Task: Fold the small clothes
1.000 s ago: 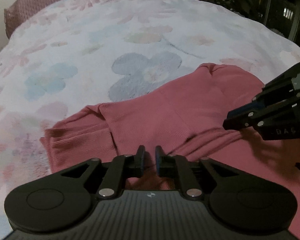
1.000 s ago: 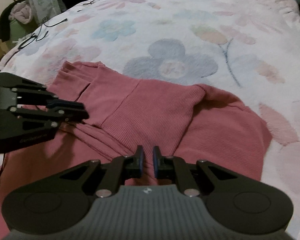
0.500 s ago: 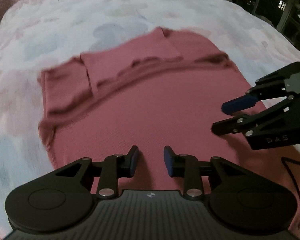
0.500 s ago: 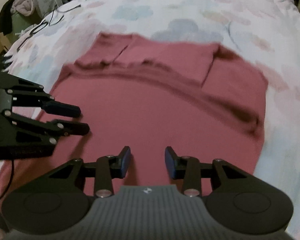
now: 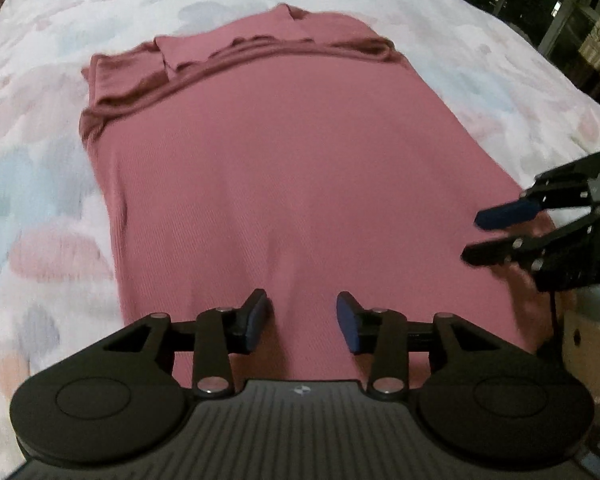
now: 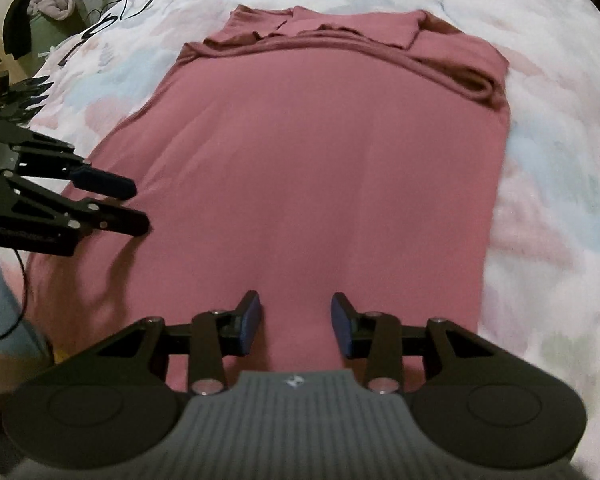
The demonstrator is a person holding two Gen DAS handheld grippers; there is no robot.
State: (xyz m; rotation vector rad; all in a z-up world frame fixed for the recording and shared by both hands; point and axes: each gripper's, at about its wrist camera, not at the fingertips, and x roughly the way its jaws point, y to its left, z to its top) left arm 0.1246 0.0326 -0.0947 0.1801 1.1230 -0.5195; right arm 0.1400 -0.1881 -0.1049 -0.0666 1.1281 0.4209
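A pink ribbed top [image 5: 300,168] lies flat on the bed, its sleeves folded across the far end [image 5: 236,52]. My left gripper [image 5: 302,312] hovers over the near hem. Its jaws are opening and no cloth is pinched between them. My right gripper [image 6: 296,312] hangs over the same hem further right, its jaws also opening with nothing gripped. Each gripper shows in the other's view: the right gripper [image 5: 474,236] at the garment's right edge, the left gripper [image 6: 136,204] at its left edge. The same top [image 6: 320,160] fills the right wrist view.
A white floral bedspread [image 5: 40,160] surrounds the garment on all sides. Black cables [image 6: 112,16] lie on the bed's far left corner, beside a pile of clothes [image 6: 40,4]. Dark furniture [image 5: 560,8] stands beyond the bed's right side.
Both grippers have drawn back from the folded sleeves toward the near hem, and their jaws have spread from nearly shut to open. The garment now lies further ahead of both.
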